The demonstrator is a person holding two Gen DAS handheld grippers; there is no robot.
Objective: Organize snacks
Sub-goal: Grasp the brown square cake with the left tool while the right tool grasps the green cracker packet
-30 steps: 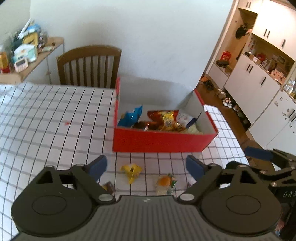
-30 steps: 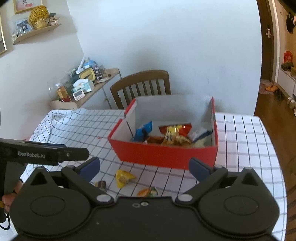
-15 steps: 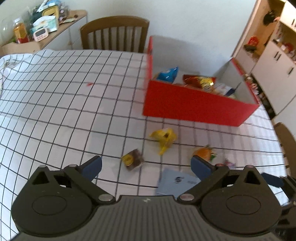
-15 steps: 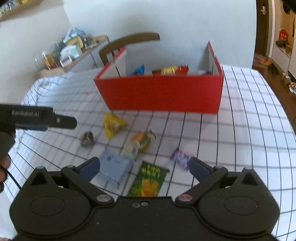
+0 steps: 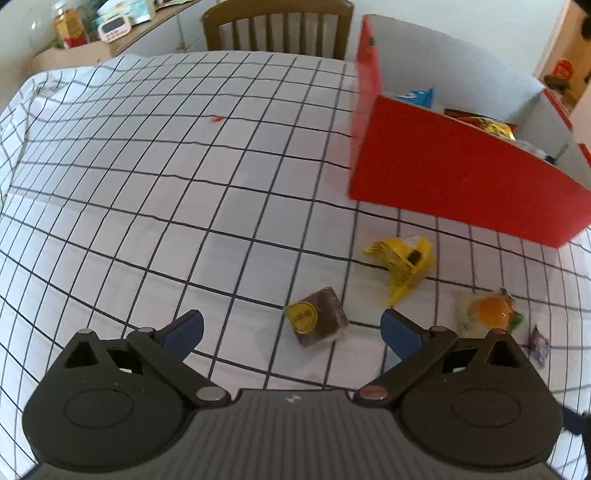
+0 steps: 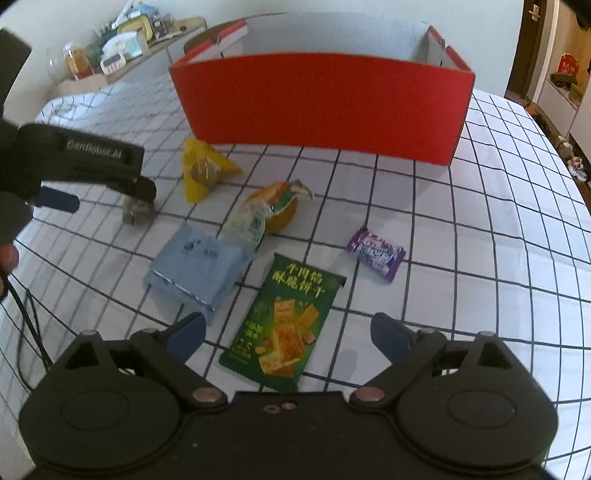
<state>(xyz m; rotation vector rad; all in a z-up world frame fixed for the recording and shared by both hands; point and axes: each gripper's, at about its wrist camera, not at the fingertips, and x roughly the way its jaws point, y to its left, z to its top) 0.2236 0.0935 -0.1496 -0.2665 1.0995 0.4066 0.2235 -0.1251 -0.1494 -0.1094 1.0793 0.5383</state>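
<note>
Several snacks lie on the checked tablecloth in front of a red box (image 6: 321, 107) (image 5: 461, 181) that holds more packets. My left gripper (image 5: 291, 332) is open, low over a small brown packet with a gold seal (image 5: 317, 320) that lies between its fingers. A yellow packet (image 5: 404, 264) and an orange jelly cup (image 5: 489, 312) lie to its right. My right gripper (image 6: 286, 332) is open just above a green cracker packet (image 6: 288, 325). A blue packet (image 6: 195, 266), the jelly cup (image 6: 273, 210), a purple candy (image 6: 375, 253) and the yellow packet (image 6: 203, 170) lie around it.
A wooden chair (image 5: 277, 26) stands at the table's far edge. A side shelf with jars and a clock (image 5: 92, 26) is at the back left. The left gripper's body (image 6: 74, 166) and hand show at the left of the right wrist view.
Both grippers have dropped down and forward toward the table. The left now has the brown packet between its fingers; the right hangs over the green packet. Both stay open.
</note>
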